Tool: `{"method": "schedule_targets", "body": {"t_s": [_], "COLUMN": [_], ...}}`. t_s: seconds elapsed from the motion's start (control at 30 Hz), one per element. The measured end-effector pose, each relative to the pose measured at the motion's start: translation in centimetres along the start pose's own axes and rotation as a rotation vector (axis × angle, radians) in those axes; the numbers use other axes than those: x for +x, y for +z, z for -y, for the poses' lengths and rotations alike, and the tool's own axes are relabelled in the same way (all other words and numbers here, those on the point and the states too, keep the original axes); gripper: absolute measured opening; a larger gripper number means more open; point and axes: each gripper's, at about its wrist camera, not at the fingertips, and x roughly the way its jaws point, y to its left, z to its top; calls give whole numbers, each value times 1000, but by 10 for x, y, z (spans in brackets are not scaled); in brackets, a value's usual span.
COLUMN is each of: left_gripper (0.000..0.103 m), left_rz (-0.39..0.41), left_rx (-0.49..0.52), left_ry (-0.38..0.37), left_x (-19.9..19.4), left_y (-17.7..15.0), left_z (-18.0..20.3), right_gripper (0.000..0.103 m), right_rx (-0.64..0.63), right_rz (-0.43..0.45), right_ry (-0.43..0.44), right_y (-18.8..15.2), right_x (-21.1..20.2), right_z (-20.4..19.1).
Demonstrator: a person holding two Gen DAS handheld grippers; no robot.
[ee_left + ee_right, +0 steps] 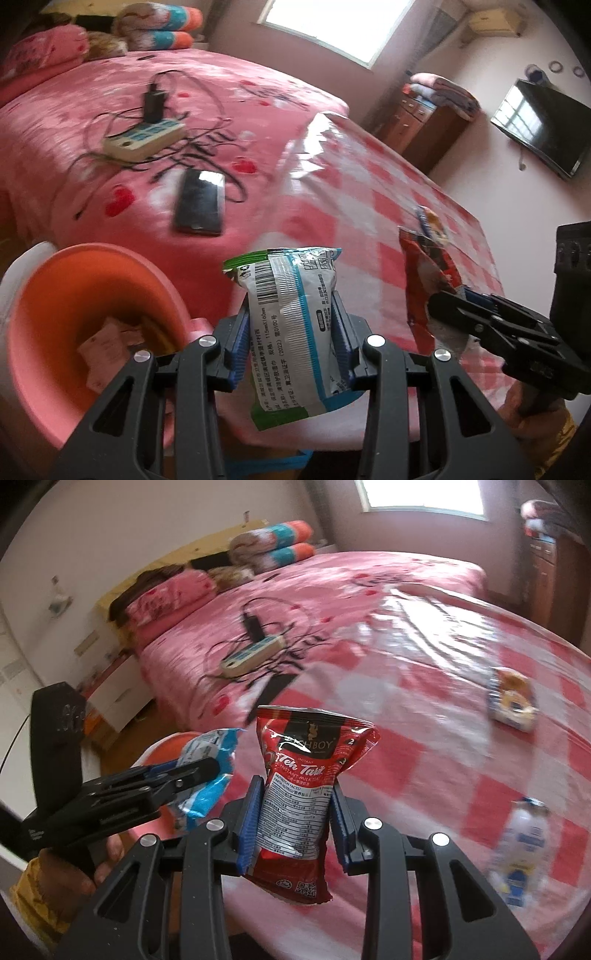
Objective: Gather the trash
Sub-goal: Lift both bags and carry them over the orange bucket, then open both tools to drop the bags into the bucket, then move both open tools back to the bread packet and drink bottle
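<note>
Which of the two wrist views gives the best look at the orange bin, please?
The left wrist view: the orange bin shows its open mouth with paper scraps inside, left of the left gripper. In the right wrist view only a sliver of its rim shows behind the left gripper and its blue-and-white packet.

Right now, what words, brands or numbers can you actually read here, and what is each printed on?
"Teh Tarik", "INSTANT MILK TEA", "NUTRITION FACTS": red packet in the right gripper.
"...HBOY": same packet, brand partly creased.
"115mm×160mm", "(2022)": white packet in the left gripper; its Chinese text and barcode digits are too small to read.
Snack bag, toy: blurred, unreadable.
</note>
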Motion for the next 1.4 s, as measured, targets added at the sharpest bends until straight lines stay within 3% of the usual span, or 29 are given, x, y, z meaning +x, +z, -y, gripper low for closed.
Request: {"method": "schedule_targets", "body": {"t_s": [0.43, 0.93, 1.07, 1.2, 1.27, 1.37, 1.4], "left_gripper": [41, 41, 42, 63, 65, 70, 72], "left_rz": [6, -1, -6, 33, 50, 68, 74], "left_rx": [-138, -250, -262, -246, -223, -201, -197], "left_ry": [169, 245, 268, 299, 315, 319, 318], "left_x": [-23, -25, -25, -33, -36, -39, -40], "left_y": [-15, -30, -33, -31, -27, -25, -24], "left_z": [-92, -147, -154, -153, -149, -145, -142], "right_gripper": [36, 38, 61, 74, 82, 84, 89], "right_rx": [-131, -232, -204, -147, -123, -102, -95], "right_rz": [-84, -172, -175, -133, -97, -51, -40], "right_ry": [140, 238, 249, 238, 220, 186, 175], "right_y": [12, 10, 10, 15, 18, 21, 21], "right_x": [48, 99, 103, 93, 83, 71, 67], "right_z": [-72, -137, -134, -119, -109, -97, -93]}}
